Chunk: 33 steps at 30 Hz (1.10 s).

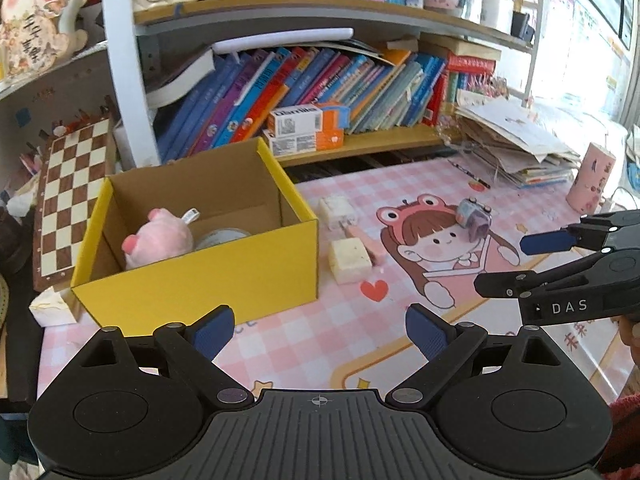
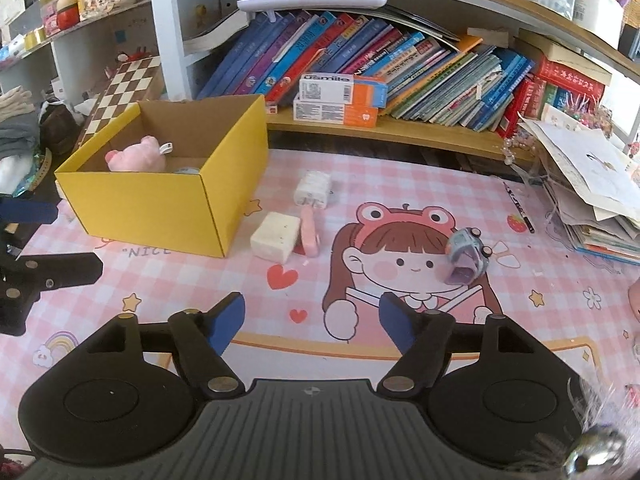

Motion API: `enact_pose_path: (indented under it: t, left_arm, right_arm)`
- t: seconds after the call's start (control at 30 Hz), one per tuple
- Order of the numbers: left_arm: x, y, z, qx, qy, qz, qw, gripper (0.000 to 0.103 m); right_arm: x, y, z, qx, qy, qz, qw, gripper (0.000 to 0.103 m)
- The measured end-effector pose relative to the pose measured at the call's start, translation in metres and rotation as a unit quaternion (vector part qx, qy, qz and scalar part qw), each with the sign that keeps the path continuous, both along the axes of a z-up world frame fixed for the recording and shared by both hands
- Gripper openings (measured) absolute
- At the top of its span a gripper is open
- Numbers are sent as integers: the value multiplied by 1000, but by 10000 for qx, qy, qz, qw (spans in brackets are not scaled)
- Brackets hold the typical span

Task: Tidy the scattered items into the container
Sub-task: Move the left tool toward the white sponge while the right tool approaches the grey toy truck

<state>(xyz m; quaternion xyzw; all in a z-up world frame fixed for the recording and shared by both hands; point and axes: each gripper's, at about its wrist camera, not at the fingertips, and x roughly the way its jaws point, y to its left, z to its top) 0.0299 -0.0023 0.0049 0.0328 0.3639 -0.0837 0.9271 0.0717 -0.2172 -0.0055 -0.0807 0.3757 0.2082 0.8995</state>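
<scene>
A yellow cardboard box (image 1: 200, 276) (image 2: 160, 204) stands open on the pink desk mat, with a pink plush toy (image 1: 158, 242) (image 2: 136, 156) and a round grey item inside. To its right lie a cream block (image 1: 349, 260) (image 2: 276, 240), a white charger plug (image 1: 335, 208) (image 2: 313, 188) and a pink eraser (image 2: 309, 230). A small bluish toy (image 1: 474, 218) (image 2: 466, 258) sits on the cartoon girl's print. My left gripper (image 1: 320, 334) hovers open near the box's front corner, holding nothing. My right gripper (image 2: 312, 322) (image 1: 516, 264) hangs open above the mat, empty.
A shelf of leaning books (image 2: 380, 64) and two orange-white boxes (image 2: 340, 98) runs behind the mat. A chessboard (image 1: 70, 200) leans left of the box. A paper stack (image 2: 588, 184) and a pink cup (image 1: 592, 178) stand at the right. A pen (image 2: 518, 206) lies by the papers.
</scene>
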Motion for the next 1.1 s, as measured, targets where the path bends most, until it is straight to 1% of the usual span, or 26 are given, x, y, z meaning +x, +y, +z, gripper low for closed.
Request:
enact_pose_path:
  t: [0.13, 0.2, 0.33, 0.5, 0.63, 0.77, 0.87, 1.1]
  left_arm:
    - [3, -10, -2, 74, 47, -52, 9999, 96]
    - [3, -16, -4, 201, 33, -26, 9998, 98]
    - [5, -29, -6, 414, 15, -48, 9991, 98]
    - [11, -40, -7, 418, 44, -107, 9991, 98]
    - [17, -49, -9, 427, 90, -171, 9989, 99]
    - [23, -55, -11, 431, 155, -216, 9987, 99]
    - [27, -59, -13, 432, 215, -233, 9986, 99]
    - [32, -68, -19, 612, 291, -306, 9972, 99]
  right_arm:
    - [1, -7, -1, -4, -56, -43, 10000, 79]
    - [2, -11, -2, -12, -91, -65, 9999, 81]
    - [4, -20, -5, -21, -92, -185, 9998, 85]
    - [7, -32, -12, -75, -52, -419, 9991, 90]
    - [11, -40, -15, -60, 8, -567, 9984, 90]
    - [13, -45, -19, -63, 31, -666, 9978, 94]
    - [16, -48, -22, -62, 71, -748, 9972, 95]
    - [21, -53, -30, -60, 140, -849, 9963, 95]
